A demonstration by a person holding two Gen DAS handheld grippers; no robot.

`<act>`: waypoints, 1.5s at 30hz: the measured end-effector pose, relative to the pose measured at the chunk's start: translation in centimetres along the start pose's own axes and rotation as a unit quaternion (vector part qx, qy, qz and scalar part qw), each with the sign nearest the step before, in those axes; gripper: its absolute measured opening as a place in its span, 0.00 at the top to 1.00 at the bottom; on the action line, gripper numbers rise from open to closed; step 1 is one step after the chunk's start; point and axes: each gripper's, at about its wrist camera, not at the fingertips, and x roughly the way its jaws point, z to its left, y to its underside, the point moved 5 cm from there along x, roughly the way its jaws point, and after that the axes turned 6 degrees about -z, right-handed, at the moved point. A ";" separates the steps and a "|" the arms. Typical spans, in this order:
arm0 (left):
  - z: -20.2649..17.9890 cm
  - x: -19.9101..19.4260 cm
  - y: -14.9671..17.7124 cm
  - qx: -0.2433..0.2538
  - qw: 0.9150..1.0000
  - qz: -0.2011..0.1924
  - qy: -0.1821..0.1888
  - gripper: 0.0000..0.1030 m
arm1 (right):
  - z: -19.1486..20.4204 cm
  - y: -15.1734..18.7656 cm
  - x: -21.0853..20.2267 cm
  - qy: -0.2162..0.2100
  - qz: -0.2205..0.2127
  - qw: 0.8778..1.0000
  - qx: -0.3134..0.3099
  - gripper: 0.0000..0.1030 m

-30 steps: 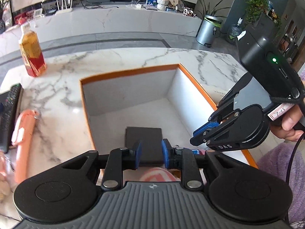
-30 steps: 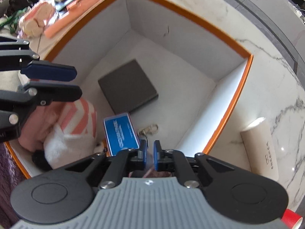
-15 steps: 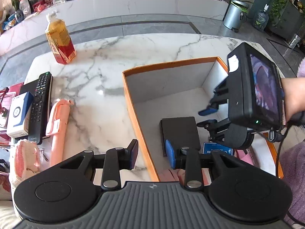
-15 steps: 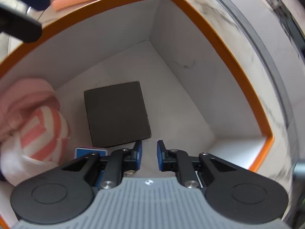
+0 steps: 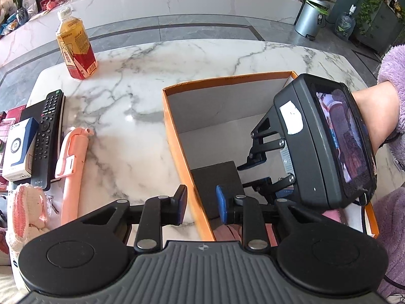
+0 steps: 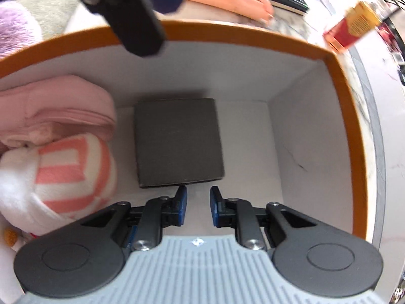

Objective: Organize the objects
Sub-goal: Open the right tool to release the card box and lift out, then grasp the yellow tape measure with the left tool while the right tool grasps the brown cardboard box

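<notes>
An orange-rimmed white box (image 5: pixel 174 136) stands on the marble table. On its floor lies a flat dark grey case (image 6: pixel 177 141), next to a pink-and-white striped plush (image 6: pixel 65 167) and a pink cloth (image 6: pixel 63 106). My right gripper (image 6: pixel 198 195) points down inside the box just short of the grey case. It is open by a narrow gap with nothing between its pads. My left gripper (image 5: pixel 201 200) hovers over the box's left wall. Its jaws are closing and grip nothing. From the left wrist, the right gripper (image 5: pixel 250 176) shows above the grey case (image 5: pixel 215 185).
Left of the box lie a pink selfie stick (image 5: pixel 72 167), a black remote (image 5: pixel 46 136), a white-and-blue carton (image 5: pixel 19 147) and a knitted pink-and-white item (image 5: pixel 25 212). A tea bottle (image 5: pixel 76 48) stands at the far left. A purple sleeve (image 5: pixel 395 76) is at the right.
My left gripper shifted left, from over the box's inside to over its left wall. My right gripper rolled, sank deeper into the box and parted its jaws slightly; the blue card left its view.
</notes>
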 end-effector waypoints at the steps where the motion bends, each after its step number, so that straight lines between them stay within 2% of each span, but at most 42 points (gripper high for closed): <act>1: 0.0 0.0 0.0 0.001 1.000 0.000 0.001 0.71 | 0.2 -0.2 0.0 -0.004 0.000 1.000 -0.005 0.81; 4: -0.2 -0.1 0.1 0.002 1.000 -0.001 0.002 0.71 | 0.5 -0.5 0.1 -0.002 0.003 1.000 -0.014 0.87; 10: -0.7 -1.5 -0.2 0.007 1.000 -0.020 0.003 0.71 | 0.3 0.1 -1.0 0.011 0.008 1.000 0.020 0.87; 16: -4.0 -4.1 -1.3 0.033 0.997 -0.065 0.034 0.71 | -0.3 2.1 -6.9 0.029 -0.029 0.995 0.096 0.86; 20: -7.8 -5.1 -1.8 0.056 0.993 -0.084 0.068 0.71 | 0.1 4.6 -11.5 0.050 -0.058 0.983 0.169 0.86; 24: -12.3 -5.0 -1.6 0.072 0.987 -0.089 0.111 0.71 | -0.2 8.2 -15.4 0.089 -0.064 0.961 0.252 0.86; 29: -17.8 -3.2 -1.0 0.079 0.980 -0.082 0.161 0.71 | 0.2 14.7 -18.6 0.132 -0.063 0.918 0.368 0.85; 33: -21.7 -0.4 -0.3 0.084 0.977 -0.060 0.187 0.70 | 1.5 20.6 -20.2 0.149 -0.085 0.870 0.462 0.81; 35: -23.1 1.4 -0.1 0.081 0.979 -0.043 0.183 0.69 | 2.2 23.2 -20.5 0.158 -0.098 0.845 0.501 0.78; 39: -25.8 5.0 0.8 0.068 0.983 0.004 0.170 0.47 | 2.9 27.6 -19.4 0.174 -0.120 0.790 0.575 0.69; 40: -26.3 5.9 1.0 0.066 0.984 0.018 0.164 0.45 | 3.0 28.6 -18.9 0.181 -0.127 0.775 0.592 0.68; 43: -27.5 8.2 1.5 0.046 0.989 0.045 0.132 0.43 | 2.9 30.7 -17.6 0.213 -0.136 0.738 0.626 0.60; 45: -28.3 9.3 1.8 0.041 0.992 0.050 0.109 0.36 | 2.9 31.9 -17.0 0.221 -0.146 0.718 0.644 0.58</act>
